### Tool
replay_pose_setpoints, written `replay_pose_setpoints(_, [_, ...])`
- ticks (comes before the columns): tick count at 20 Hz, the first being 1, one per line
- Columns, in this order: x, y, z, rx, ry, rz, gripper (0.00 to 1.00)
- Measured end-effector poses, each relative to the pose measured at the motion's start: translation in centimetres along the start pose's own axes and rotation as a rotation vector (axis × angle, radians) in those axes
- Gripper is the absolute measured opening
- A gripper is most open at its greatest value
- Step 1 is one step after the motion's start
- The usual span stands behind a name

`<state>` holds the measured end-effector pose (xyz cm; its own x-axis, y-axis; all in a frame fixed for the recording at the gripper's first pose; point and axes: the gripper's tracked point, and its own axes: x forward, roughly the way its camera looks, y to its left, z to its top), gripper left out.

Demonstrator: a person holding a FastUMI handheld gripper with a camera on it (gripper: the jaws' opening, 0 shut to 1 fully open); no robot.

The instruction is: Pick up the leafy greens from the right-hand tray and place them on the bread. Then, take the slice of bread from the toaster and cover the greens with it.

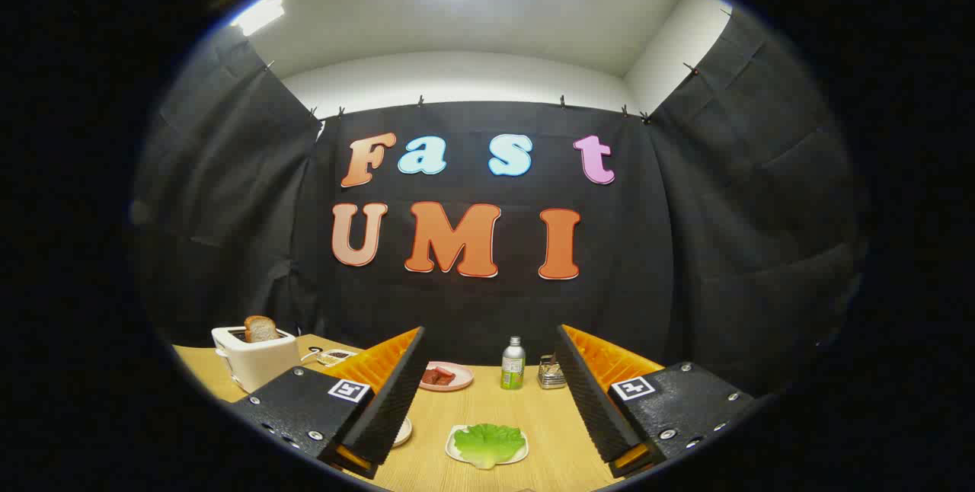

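In the gripper view, the gripper (487, 393) hangs above the wooden bench (487, 408) with its fingers (392, 393) spread wide and holding nothing. The leafy greens (487, 442) lie on a white tray (455, 452) between the fingers, near the bench's front edge. The white toaster (255, 359), a bread slice (260, 329) standing up in its slot, sits at the bench's far left corner. A pink plate (457, 381), a bottle (513, 363) and a small metal rack (550, 373) line the back edge.

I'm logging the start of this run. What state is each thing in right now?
gripper: open, fingers wide apart, holding nothing
leafy greens: lying on their white tray, between the fingers, untouched
toaster: upright, slice of bread sticking up from its slot
pink plate: holds reddish food
bottle: upright, capped
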<state>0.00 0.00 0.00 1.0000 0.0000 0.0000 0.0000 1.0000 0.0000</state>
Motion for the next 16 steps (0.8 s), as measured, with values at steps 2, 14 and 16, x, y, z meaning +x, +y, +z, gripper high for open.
replay_pose_setpoints(2, [-0.20, 0.16, 0.04, 0.009, 0.000, 0.004, 0.99])
replay_pose_setpoints(14, [-0.11, 0.62, -0.28, 0.011, 0.005, 0.017, 0.99])
replay_pose_setpoints(16, [0.03, 0.47, -0.61, 0.012, 0.015, 0.014, 0.99])
